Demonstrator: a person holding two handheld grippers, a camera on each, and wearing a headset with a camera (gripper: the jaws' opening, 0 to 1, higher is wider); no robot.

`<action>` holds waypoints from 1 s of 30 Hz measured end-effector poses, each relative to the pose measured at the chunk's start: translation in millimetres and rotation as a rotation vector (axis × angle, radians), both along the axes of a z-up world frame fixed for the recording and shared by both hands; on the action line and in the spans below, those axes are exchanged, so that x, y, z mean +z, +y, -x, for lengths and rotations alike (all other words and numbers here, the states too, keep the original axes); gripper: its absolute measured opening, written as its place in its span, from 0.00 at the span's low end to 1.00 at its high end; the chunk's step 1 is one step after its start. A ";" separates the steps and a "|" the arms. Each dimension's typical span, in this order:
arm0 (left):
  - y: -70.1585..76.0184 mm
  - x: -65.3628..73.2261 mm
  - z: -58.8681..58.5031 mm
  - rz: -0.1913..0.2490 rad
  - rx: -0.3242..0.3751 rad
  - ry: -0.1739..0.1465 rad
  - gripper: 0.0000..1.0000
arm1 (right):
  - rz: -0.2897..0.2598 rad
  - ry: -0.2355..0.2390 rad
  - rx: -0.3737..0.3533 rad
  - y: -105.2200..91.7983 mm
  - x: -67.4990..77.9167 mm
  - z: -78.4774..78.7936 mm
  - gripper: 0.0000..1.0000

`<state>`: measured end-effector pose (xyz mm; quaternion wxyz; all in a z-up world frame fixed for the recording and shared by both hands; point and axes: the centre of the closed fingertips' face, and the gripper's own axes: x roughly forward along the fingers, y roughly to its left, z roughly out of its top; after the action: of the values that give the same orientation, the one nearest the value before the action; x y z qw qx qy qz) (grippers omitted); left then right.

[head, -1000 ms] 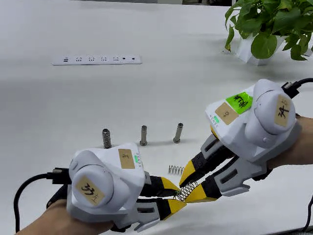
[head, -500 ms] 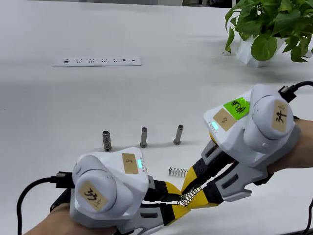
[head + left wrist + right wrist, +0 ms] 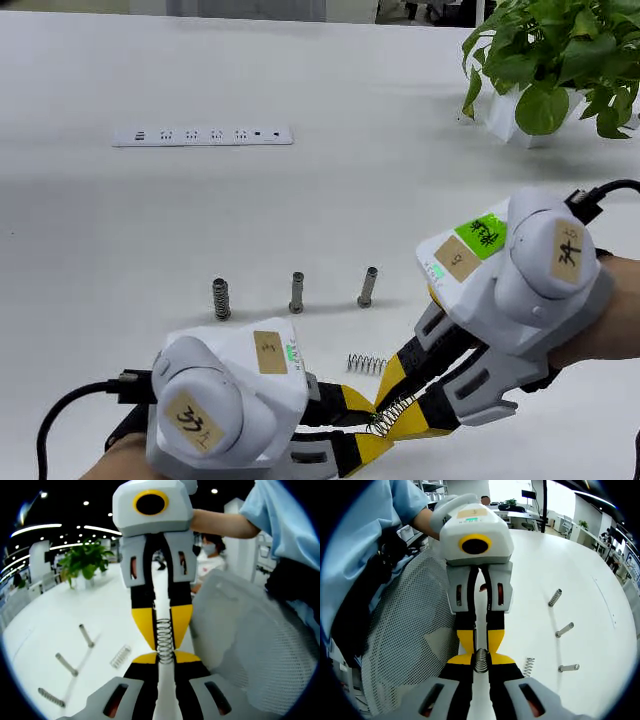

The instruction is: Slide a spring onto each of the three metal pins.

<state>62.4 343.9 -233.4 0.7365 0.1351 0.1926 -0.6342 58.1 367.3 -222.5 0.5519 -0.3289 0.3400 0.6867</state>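
Handover seems the step in hand: one spring is gripped at both ends. The left hand-held gripper is clenched on one end and the right hand-held gripper on the other, tip to tip above the table by its near edge, probably to square it for threading. Farther in stand three pins in a row. The left pin already wears a spring; the middle pin and right pin are bare. A loose spring lies between tips and pins, handy for the last one.
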 end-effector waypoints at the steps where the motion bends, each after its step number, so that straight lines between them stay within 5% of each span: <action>1: 0.1 0.1 -0.7 0.002 0.003 -0.002 0.11 | 0.002 -0.001 0.001 0.2 -0.1 -0.3 0.12; 15: 18.1 -6.2 -15.9 0.007 0.116 -0.011 0.33 | 0.024 -0.026 -0.011 -2.3 -5.7 -7.3 0.12; 30: 75.7 -24.4 -34.9 -0.003 0.369 0.008 0.62 | 0.080 -0.071 -0.037 -15.2 -8.1 -24.2 0.12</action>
<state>97.3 419.6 -257.8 0.8394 0.0959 0.2179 -0.4886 82.3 352.2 -230.6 0.5625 -0.3684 0.3536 0.6502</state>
